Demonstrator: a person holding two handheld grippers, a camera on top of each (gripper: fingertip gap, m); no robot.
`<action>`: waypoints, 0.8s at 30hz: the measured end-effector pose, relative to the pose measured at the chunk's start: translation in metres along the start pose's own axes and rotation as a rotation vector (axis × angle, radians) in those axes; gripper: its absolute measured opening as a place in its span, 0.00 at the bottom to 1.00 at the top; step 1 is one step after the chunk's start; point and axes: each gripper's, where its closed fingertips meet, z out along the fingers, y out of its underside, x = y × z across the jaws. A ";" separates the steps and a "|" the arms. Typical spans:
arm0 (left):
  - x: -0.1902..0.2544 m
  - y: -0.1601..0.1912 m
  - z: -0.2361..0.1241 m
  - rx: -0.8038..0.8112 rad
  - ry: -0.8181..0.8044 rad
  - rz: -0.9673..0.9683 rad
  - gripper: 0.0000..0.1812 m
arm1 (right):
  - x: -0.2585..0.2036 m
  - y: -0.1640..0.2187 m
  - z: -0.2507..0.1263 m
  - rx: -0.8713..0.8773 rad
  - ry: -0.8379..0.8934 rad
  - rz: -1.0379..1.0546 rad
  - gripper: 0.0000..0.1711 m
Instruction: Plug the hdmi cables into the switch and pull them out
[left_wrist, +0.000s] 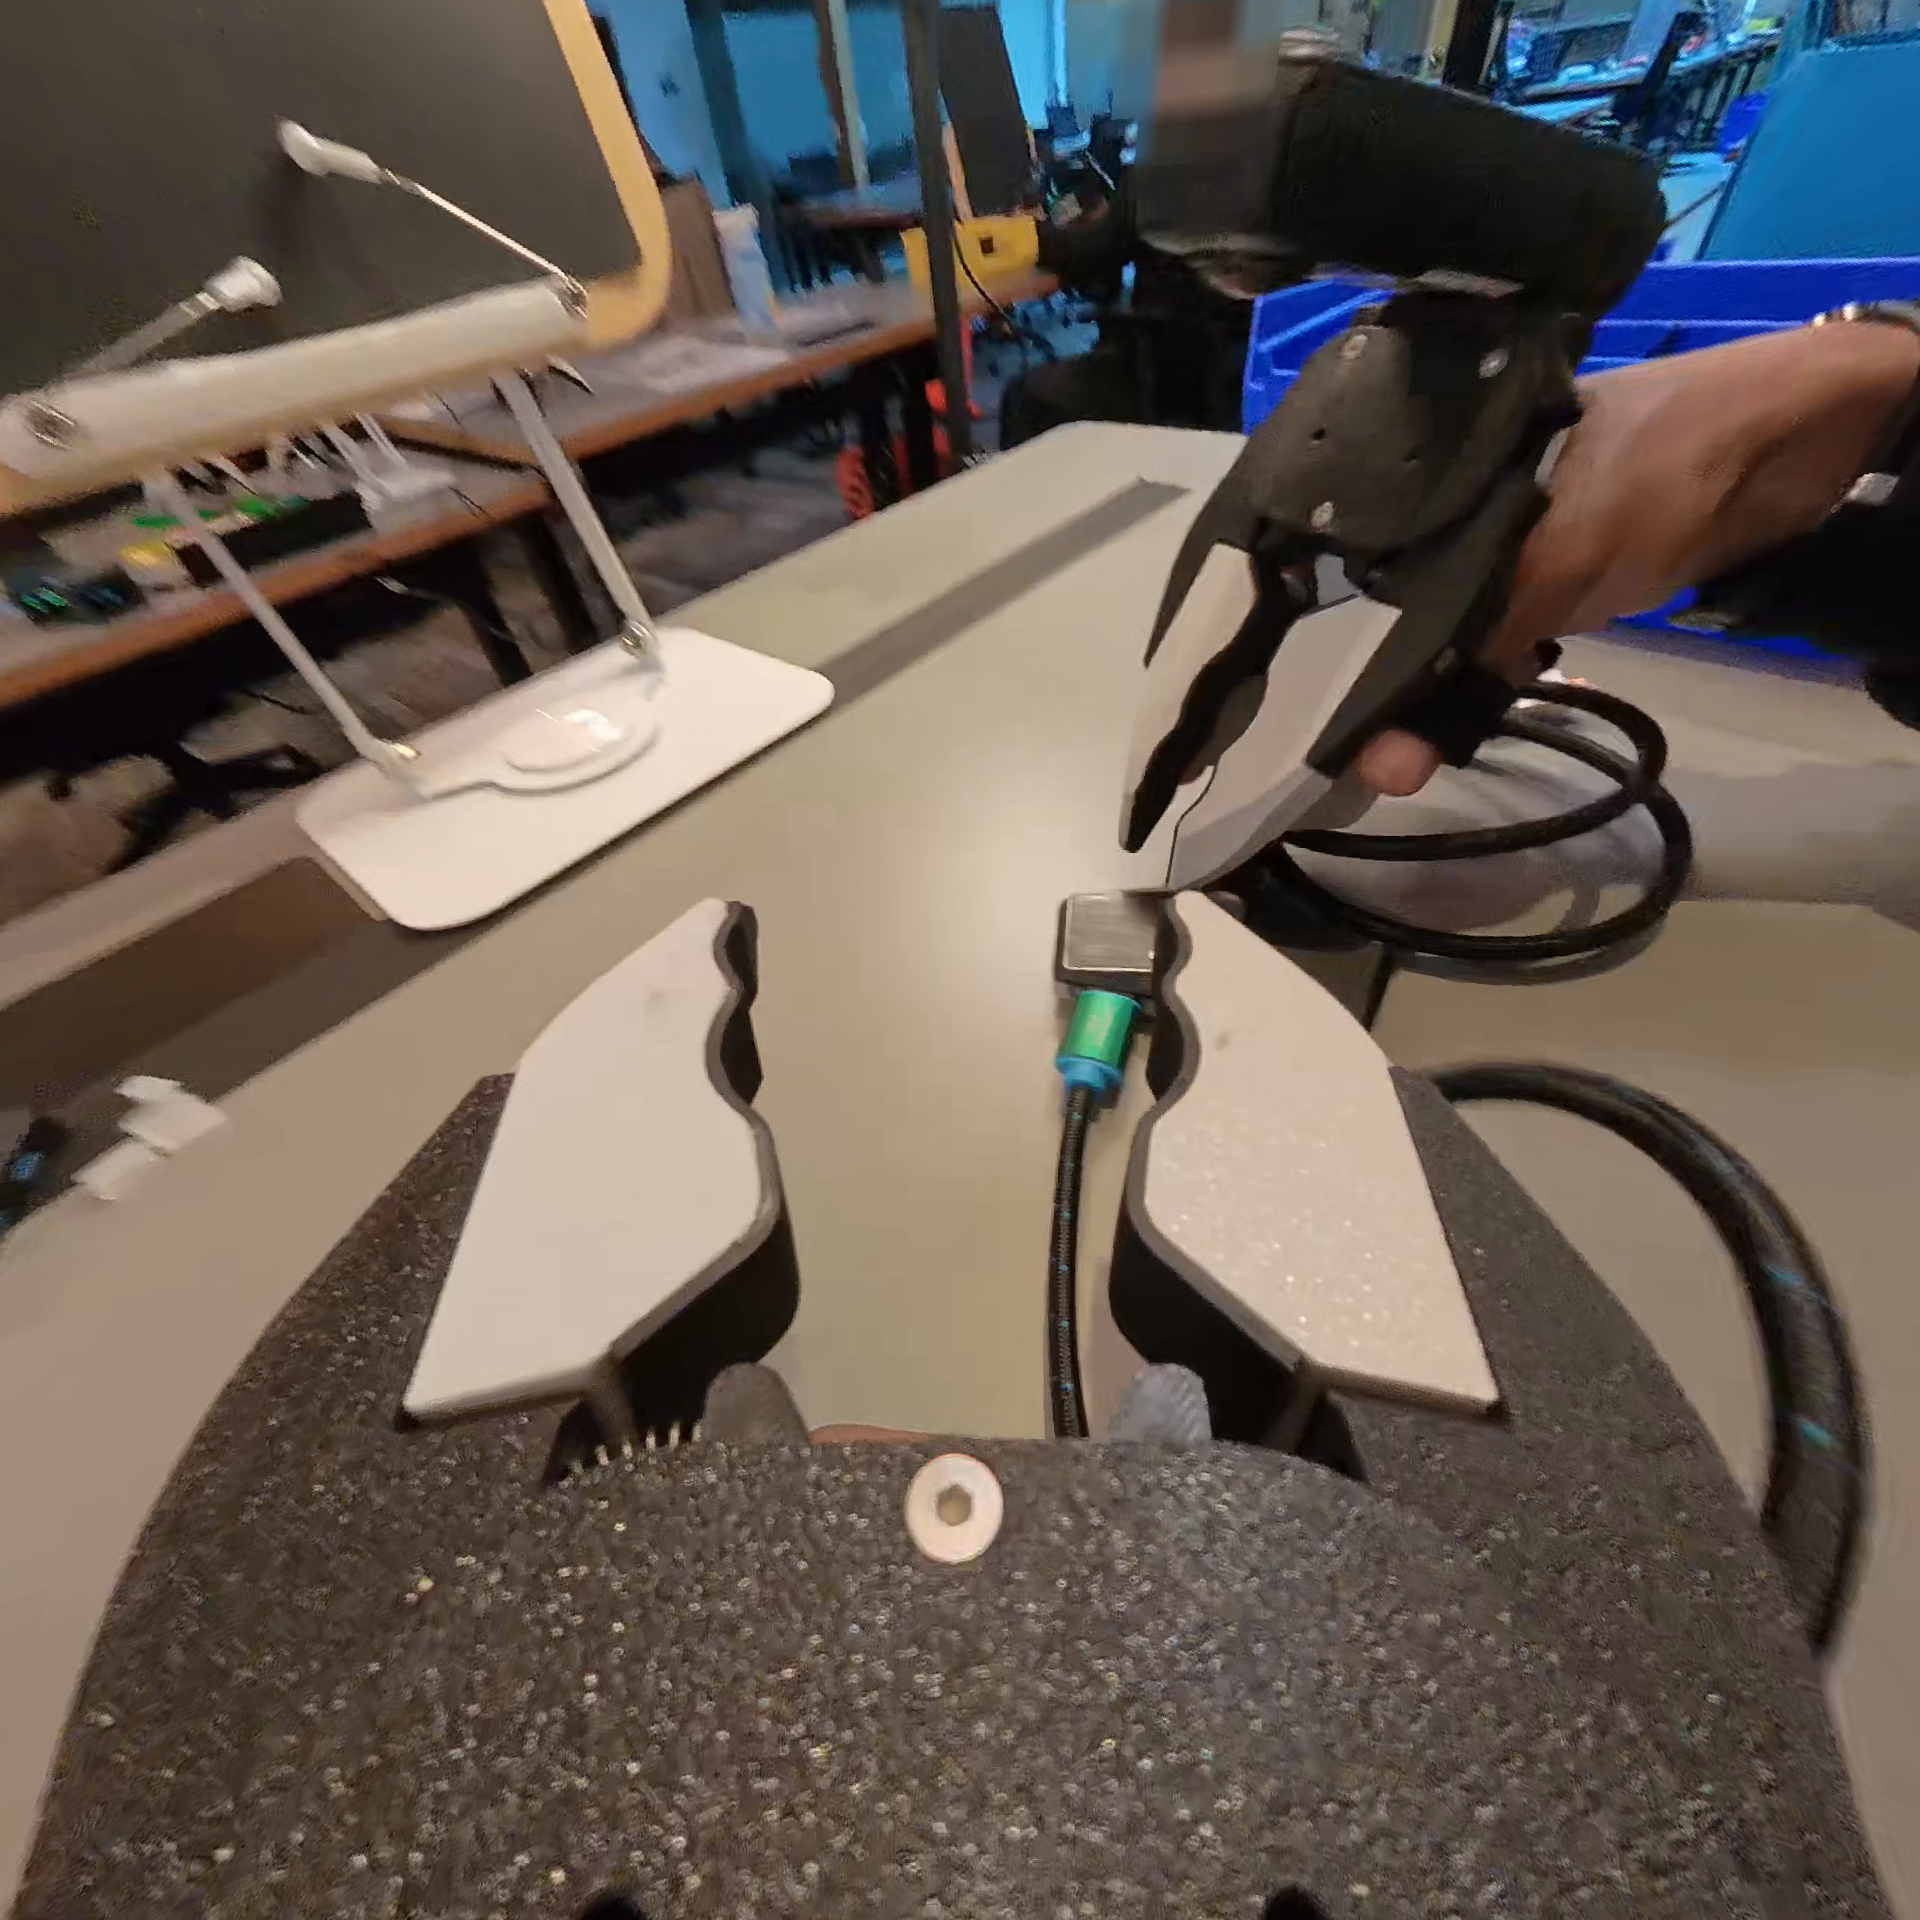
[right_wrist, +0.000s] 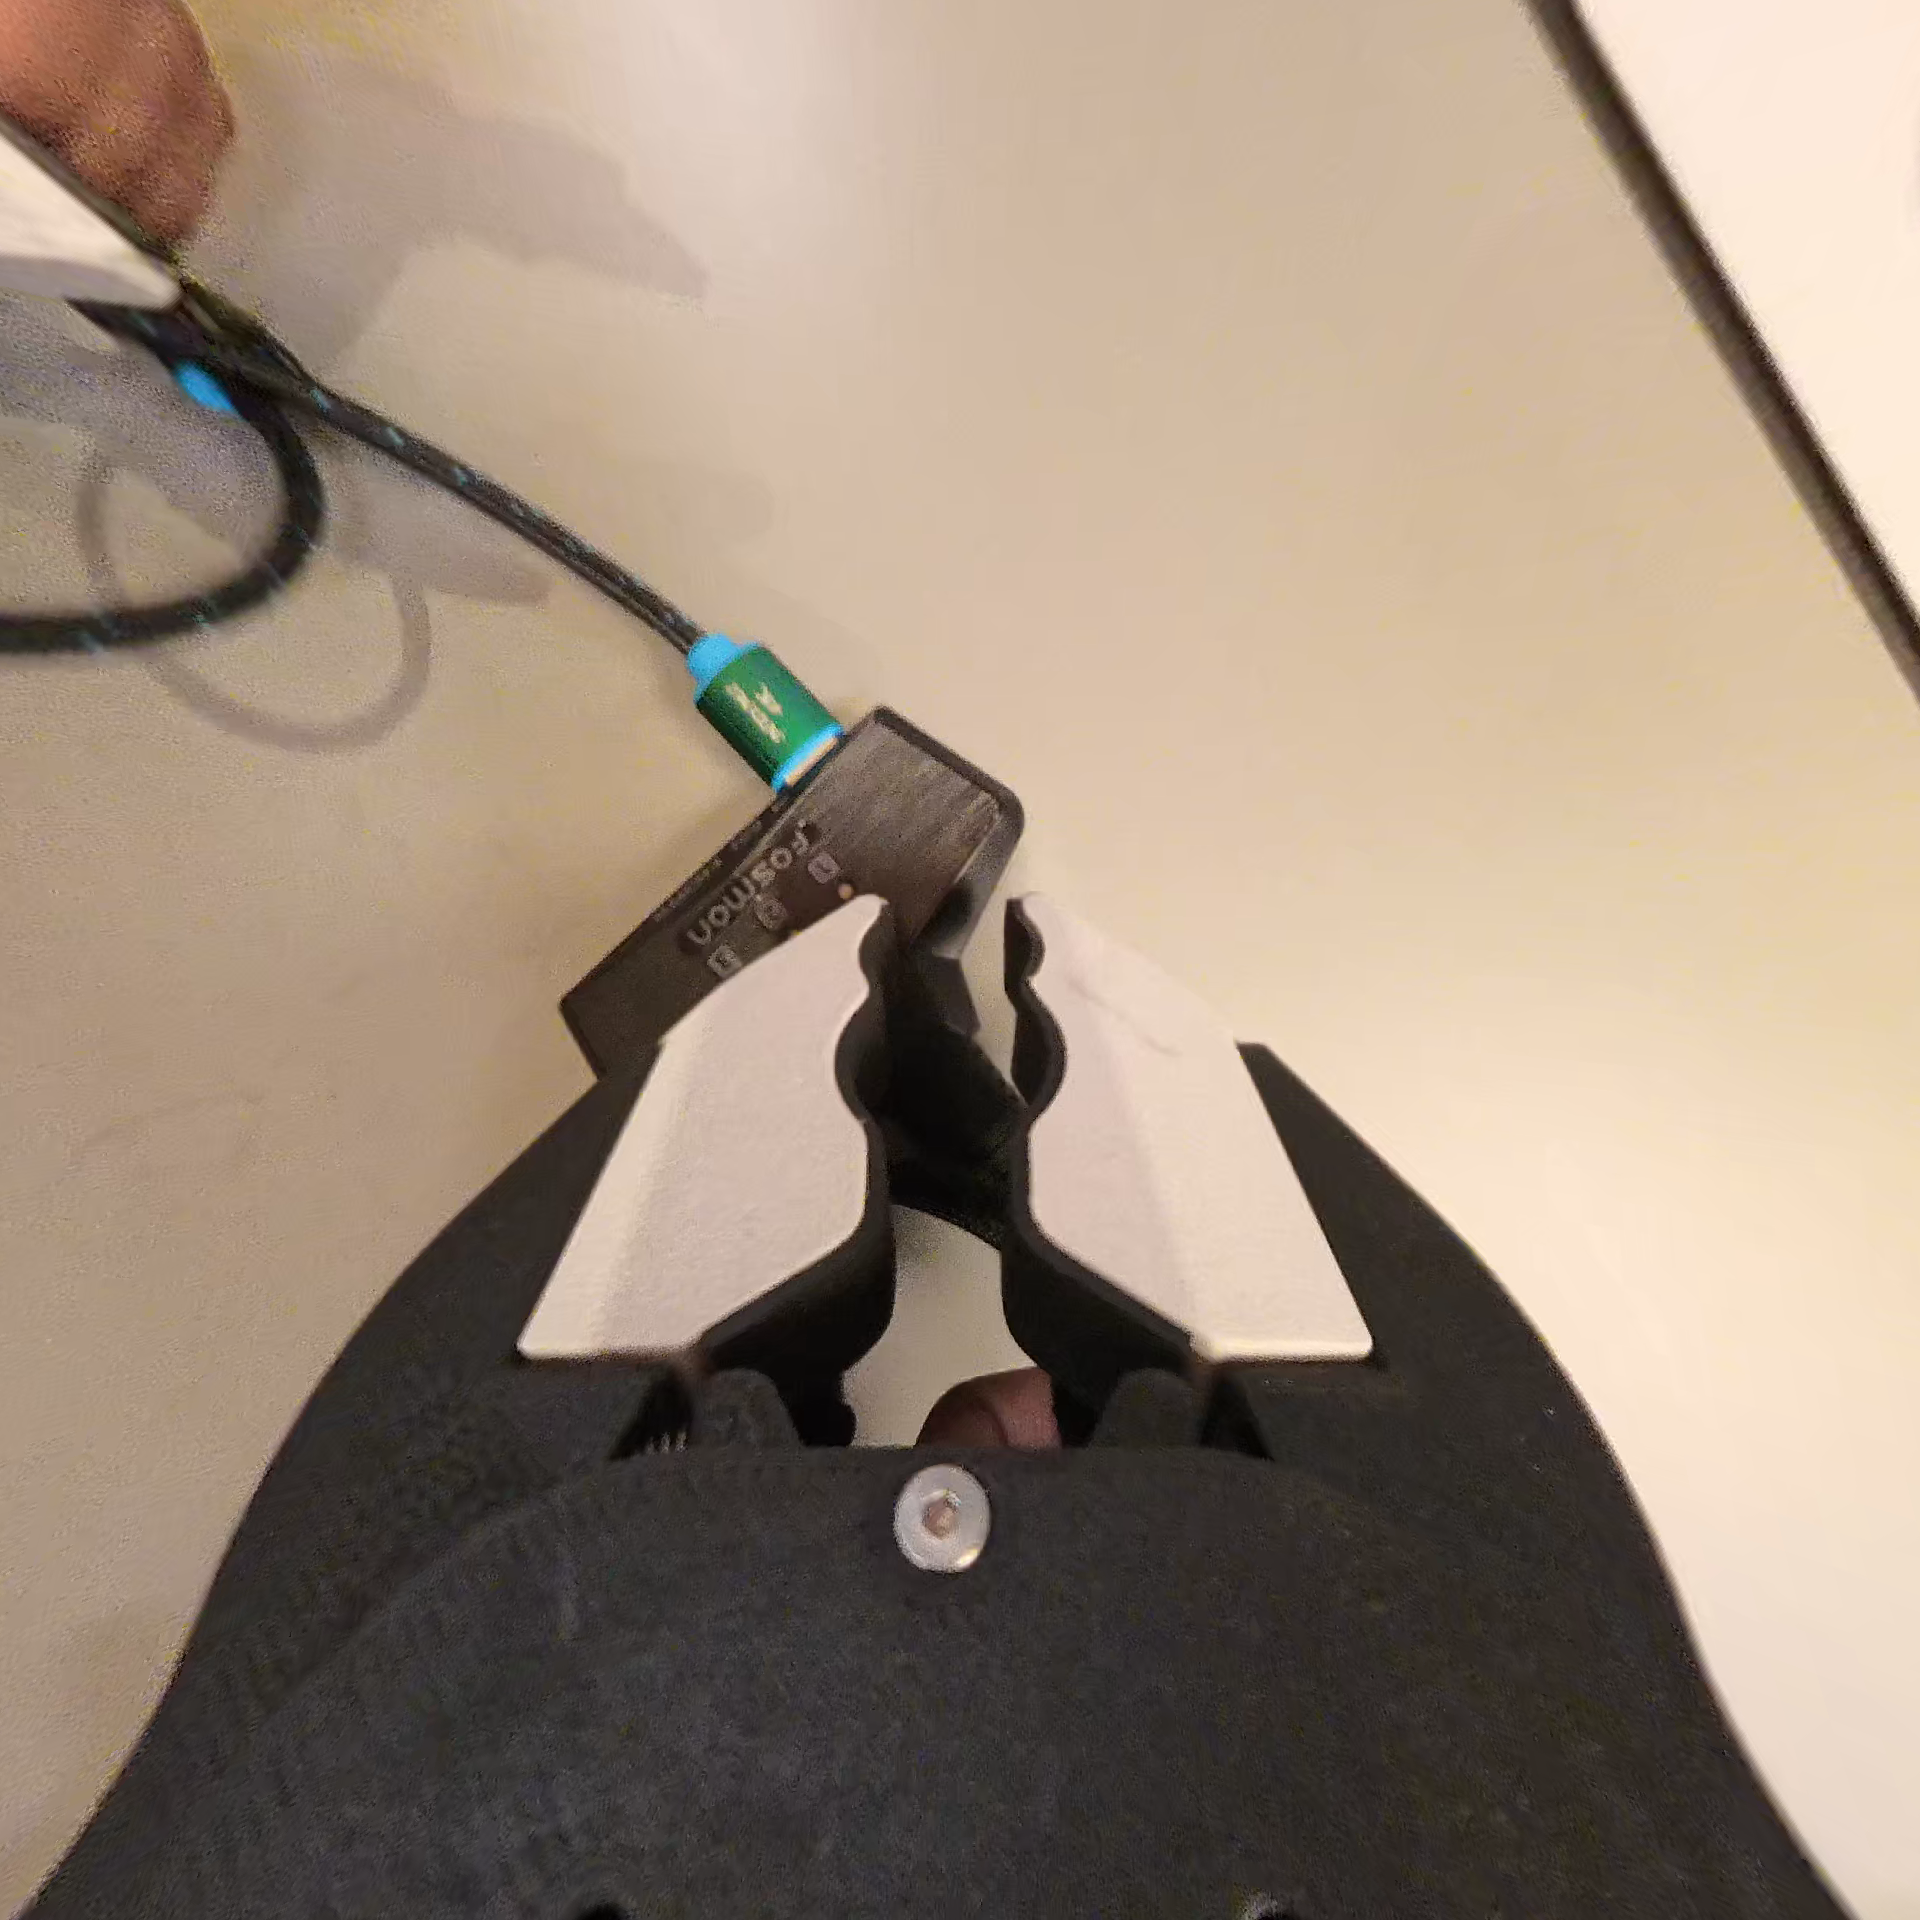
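The small black switch (left_wrist: 1107, 935) lies on the beige table, with a green HDMI plug (left_wrist: 1101, 1023) in its near side. That plug's braided black cable (left_wrist: 1065, 1247) runs back between my left gripper's fingers. My left gripper (left_wrist: 956, 925) is open, and its right fingertip is beside the switch. In the right wrist view my right gripper (right_wrist: 948, 914) is shut on a black HDMI plug (right_wrist: 945, 1070), whose tip meets the switch (right_wrist: 904, 821) on the side opposite the green plug (right_wrist: 769, 717). The right gripper also shows in the left wrist view (left_wrist: 1164, 842), pointing down at the switch.
A white stand with a flat base (left_wrist: 561, 769) sits on the table to the left. A coil of black cable (left_wrist: 1558, 831) lies behind the switch on the right. A blue bin (left_wrist: 1766, 312) stands beyond it. A dark seam (left_wrist: 987, 592) crosses the table.
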 end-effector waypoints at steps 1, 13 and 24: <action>-0.003 -0.002 -0.003 0.015 -0.015 0.013 0.40 | 0.001 -0.003 -0.003 0.033 0.003 0.019 0.12; -0.023 -0.006 -0.026 0.010 -0.090 0.012 0.43 | -0.030 0.012 -0.052 0.232 0.147 -0.079 0.17; -0.087 -0.009 -0.175 -0.200 -0.466 -0.114 0.43 | -0.066 0.060 -0.076 0.360 0.179 -0.110 0.17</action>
